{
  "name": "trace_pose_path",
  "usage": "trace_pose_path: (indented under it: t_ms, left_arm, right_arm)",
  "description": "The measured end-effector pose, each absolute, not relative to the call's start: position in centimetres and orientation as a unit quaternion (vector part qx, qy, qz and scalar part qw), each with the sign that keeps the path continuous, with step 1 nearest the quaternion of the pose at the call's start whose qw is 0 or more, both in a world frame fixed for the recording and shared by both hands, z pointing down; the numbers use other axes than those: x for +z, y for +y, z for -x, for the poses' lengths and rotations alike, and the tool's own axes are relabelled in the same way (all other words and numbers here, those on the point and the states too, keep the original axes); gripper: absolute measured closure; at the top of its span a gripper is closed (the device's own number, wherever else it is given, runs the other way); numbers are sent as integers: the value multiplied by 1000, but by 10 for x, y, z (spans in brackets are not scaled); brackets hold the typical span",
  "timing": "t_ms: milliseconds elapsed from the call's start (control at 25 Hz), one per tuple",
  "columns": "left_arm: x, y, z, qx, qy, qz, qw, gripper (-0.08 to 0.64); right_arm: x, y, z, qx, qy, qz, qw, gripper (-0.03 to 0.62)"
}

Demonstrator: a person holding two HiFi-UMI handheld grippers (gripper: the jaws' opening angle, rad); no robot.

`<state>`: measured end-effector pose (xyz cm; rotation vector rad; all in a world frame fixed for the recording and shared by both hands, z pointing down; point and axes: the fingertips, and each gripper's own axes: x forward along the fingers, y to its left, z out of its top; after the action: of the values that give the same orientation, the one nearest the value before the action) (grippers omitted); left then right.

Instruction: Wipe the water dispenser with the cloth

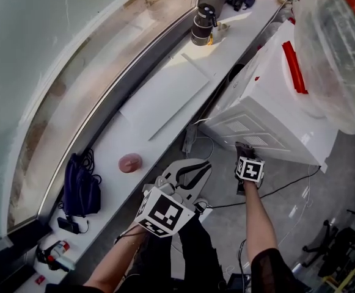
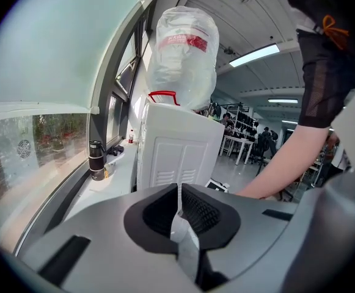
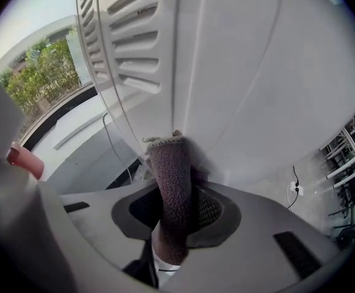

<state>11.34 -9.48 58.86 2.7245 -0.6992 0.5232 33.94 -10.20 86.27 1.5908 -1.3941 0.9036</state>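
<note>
The white water dispenser [image 1: 269,112] stands at the right with a clear bottle [image 1: 339,47] on top; I face its vented back panel. My right gripper [image 1: 245,152] is low against that back panel, shut on a brown fuzzy cloth [image 3: 170,163]. The cloth's tip presses on the dispenser's wall [image 3: 238,72] below the vents. My left gripper [image 1: 192,170] hangs off to the left of the dispenser, touching nothing. In the left gripper view its jaws [image 2: 179,191] are shut and hold nothing, with the dispenser [image 2: 177,157] and the bottle [image 2: 183,60] ahead.
A long white window ledge [image 1: 134,133] runs along the left, bearing a dark flask [image 1: 203,24], a flat white board [image 1: 165,93], a pink round object [image 1: 130,162] and a blue bag [image 1: 80,189]. A power strip [image 1: 190,138] and cables [image 1: 287,185] lie on the floor by the dispenser.
</note>
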Motion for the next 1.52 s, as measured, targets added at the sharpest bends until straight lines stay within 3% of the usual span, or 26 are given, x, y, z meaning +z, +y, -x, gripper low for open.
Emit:
trace_pose_path:
  t_ms: [280, 800, 1040, 1520]
  left_arm:
    - [569, -89, -113, 182, -233, -945, 140, 531]
    - [484, -64, -105, 179, -211, -950, 143, 530]
    - [427, -49, -93, 184, -187, -957, 122, 531]
    - [370, 1, -88, 180, -73, -976, 93, 530]
  right_arm:
    - [817, -84, -312, 361, -611, -617, 339, 485]
    - [558, -34, -246, 335, -676, -632, 178, 483]
    - [463, -15, -233, 299, -689, -642, 154, 483]
    - [377, 47, -231, 276, -631, -722, 57, 483]
